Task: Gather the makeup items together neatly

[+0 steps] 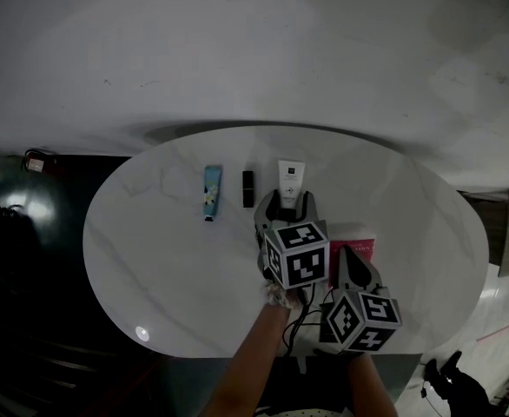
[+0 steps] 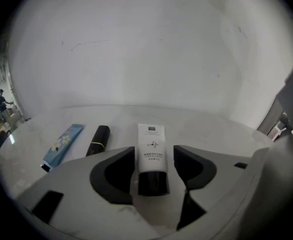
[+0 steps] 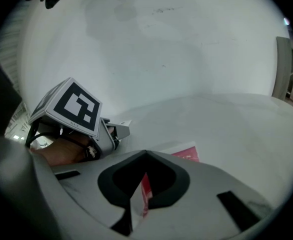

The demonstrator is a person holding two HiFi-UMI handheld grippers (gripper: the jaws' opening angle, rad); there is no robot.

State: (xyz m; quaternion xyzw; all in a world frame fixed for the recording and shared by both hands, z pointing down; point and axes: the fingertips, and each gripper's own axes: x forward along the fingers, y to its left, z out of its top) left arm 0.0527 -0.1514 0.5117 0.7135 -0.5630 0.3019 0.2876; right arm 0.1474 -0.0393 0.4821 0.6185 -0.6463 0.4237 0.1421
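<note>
Left gripper: my jaws stand wide, one on each side of the white tube at its black-capped end, with the right pad clear of it. Right gripper: jaws together, nothing between them, tips over the pink flat packet. The oval white desk carries everything. The packet lies nearest me, at right. Farther off, the white tube, blue tube and black lipstick lie side by side, apart, with the lipstick in the middle.
</note>
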